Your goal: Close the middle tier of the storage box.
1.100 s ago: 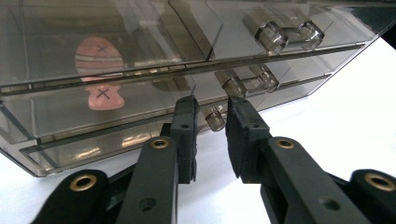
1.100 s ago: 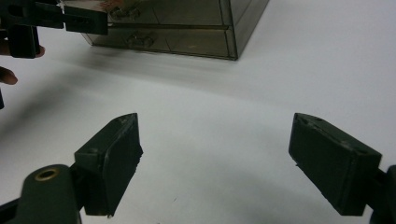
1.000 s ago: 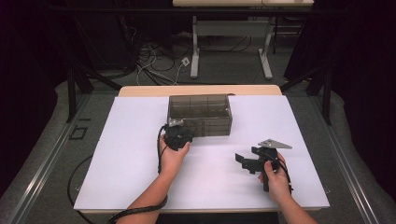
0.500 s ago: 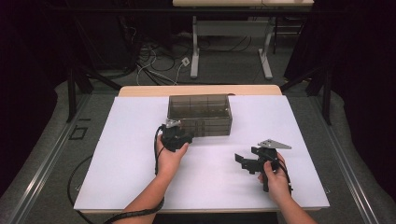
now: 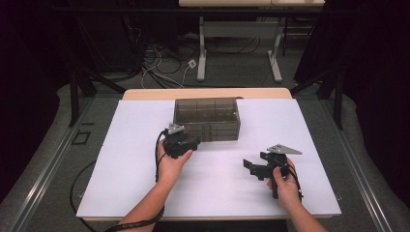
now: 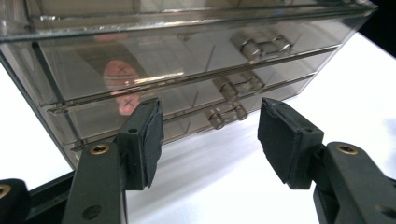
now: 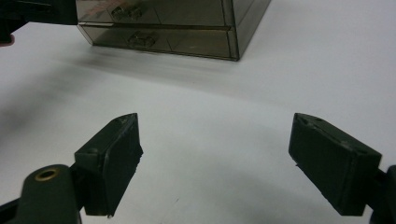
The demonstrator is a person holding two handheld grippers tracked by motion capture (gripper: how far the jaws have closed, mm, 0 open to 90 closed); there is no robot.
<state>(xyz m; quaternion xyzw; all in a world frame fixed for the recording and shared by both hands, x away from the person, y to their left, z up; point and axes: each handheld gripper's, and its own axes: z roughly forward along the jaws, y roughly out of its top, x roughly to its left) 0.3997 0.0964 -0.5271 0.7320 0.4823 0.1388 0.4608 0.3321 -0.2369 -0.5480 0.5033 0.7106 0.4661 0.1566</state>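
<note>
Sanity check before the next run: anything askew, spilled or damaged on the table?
Nothing stands out. The smoky drawer box sits square on the white table, drawers shut. The left gripper is open close before its handles; the right gripper is open over bare table.

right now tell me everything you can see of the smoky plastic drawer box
The drawer box is a low, wide unit of smoky transparent plastic, standing upright at the far middle of the white table. Its front shows three stacked drawers, all shut, each with small clear handles. Something pink marked with crosses shows on the glossy front. The left gripper, open, is close before the lower drawers without touching.
</note>
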